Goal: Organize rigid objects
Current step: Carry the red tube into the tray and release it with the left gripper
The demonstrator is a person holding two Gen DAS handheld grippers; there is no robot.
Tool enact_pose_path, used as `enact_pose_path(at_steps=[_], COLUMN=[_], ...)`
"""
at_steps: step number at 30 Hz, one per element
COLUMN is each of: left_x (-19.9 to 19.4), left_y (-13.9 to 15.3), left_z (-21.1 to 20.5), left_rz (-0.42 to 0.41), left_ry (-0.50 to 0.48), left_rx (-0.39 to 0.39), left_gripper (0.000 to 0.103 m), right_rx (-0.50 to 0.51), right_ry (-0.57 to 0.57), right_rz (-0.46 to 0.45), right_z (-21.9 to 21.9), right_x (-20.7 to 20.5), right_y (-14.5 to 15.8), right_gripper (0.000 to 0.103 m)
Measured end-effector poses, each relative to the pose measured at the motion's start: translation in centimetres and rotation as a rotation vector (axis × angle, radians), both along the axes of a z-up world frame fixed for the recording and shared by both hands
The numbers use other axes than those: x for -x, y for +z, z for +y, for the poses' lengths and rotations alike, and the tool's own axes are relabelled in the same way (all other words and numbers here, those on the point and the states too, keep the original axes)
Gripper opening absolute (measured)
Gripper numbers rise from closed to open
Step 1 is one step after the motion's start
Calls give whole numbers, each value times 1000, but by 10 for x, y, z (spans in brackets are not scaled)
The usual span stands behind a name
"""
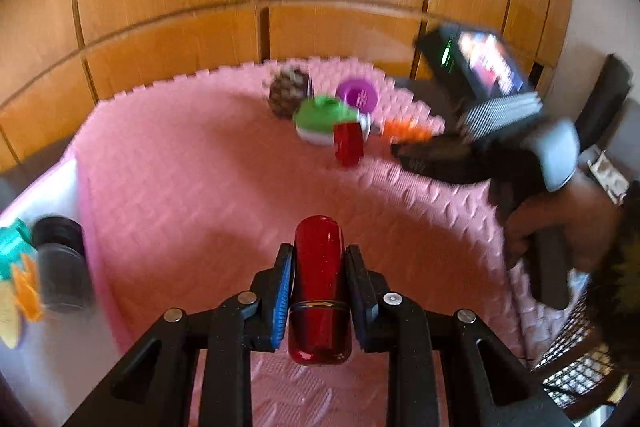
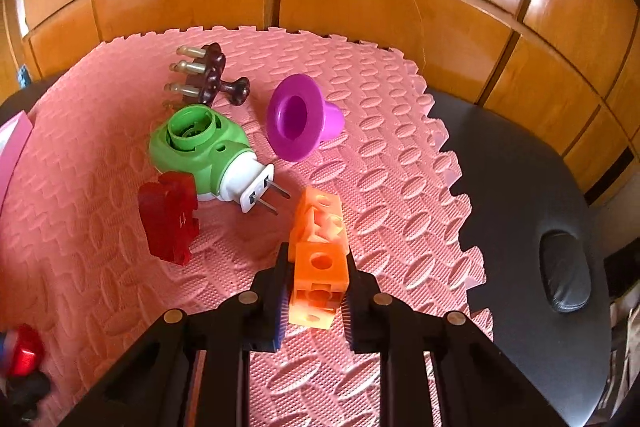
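Your left gripper [image 1: 318, 279] is clenched on a glossy red capsule-shaped piece [image 1: 319, 287], which stands lengthwise between the pads at 6 o'clock in the left wrist view, above the pink foam mat [image 1: 192, 179]. Your right gripper [image 2: 317, 287] has its pads pressed to the sides of an orange block assembly [image 2: 319, 255], low at 6 o'clock in the right wrist view, and only the near cube sits between the jaws. That is the weak point, I judge: the far cubes overhang forward, so a quick lift or wrist roll could lever the assembly out or snap the pieces apart. The plug prongs of the green plug-in unit [image 2: 200, 147] point toward the block from 10 o'clock, and the red notched block [image 2: 168, 217] lies just left of it, so a sideways sweep would likely knock either one. The purple funnel-shaped piece [image 2: 300, 117] at 12 o'clock and the brown pronged piece [image 2: 208, 79] at 11 o'clock lie farther off. The smooth, rounded capsule could also slide through the left pads if you tilt it steeply.
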State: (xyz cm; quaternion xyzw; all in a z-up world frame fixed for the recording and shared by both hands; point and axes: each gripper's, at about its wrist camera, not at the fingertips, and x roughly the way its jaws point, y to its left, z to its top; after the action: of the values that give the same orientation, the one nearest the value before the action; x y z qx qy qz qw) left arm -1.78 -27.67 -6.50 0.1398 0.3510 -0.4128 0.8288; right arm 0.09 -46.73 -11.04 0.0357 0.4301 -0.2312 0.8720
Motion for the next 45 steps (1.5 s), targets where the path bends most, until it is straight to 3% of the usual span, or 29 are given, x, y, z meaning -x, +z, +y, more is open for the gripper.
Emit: enact_pose_path(at_steps=[12,21,28,35,45], left_x=[-15,-64,-108,-142,-198], left_y=[39,59,40,41,4], left_z=[52,146,207,202,168], left_rz=[48,107,199,203,273], left_ry=[99,327,505,524,533], left_rx=[90,201,240,261,144], left_gripper=[26,26,26,26,26], right_rx=[63,99,95,93,97], right_ry=[16,22,19,15,15], right_rz=[-6,9,21,26,30], right_z=[7,15,12,12,13], right_x=[2,3,1,0,0], right_y=[-1,2,1,1,1], right_gripper=[20,20,20,20,20])
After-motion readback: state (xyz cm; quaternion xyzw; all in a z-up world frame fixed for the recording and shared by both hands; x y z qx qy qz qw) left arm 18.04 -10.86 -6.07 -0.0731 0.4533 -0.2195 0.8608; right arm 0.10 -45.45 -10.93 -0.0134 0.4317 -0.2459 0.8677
